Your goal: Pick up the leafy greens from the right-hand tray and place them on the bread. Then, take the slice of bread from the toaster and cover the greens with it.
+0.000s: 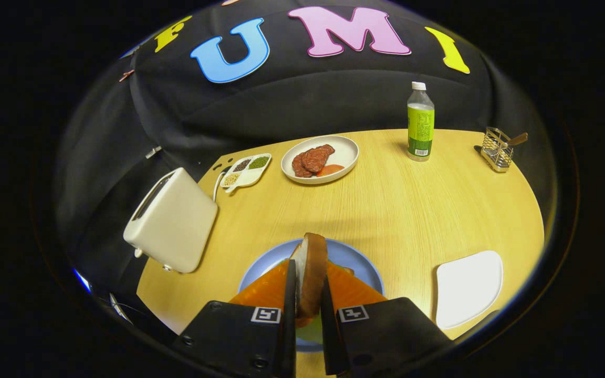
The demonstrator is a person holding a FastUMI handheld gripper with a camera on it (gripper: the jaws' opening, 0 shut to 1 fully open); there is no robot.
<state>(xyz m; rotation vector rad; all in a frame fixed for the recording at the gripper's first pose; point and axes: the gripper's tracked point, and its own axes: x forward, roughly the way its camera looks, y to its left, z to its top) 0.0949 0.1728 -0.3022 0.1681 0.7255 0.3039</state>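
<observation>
Your gripper is nearly closed, both fingers pressing the flat faces of a slice of bread that stands on edge between them, brown crust facing up and toward the camera, pale crumb showing on its left face. You hold the slice over a blue plate lying just ahead of the fingers; a sliver of leafy greens shows low between the fingers.

Surface: light wooden table in front of a black cloth wall. To the left of the plate sits a white toaster, tilted in this lens. To the right lies a white tray. Beyond, well apart: a white plate with slices of meat, a small divided dish of grains, a green-labelled bottle, a wire holder.
</observation>
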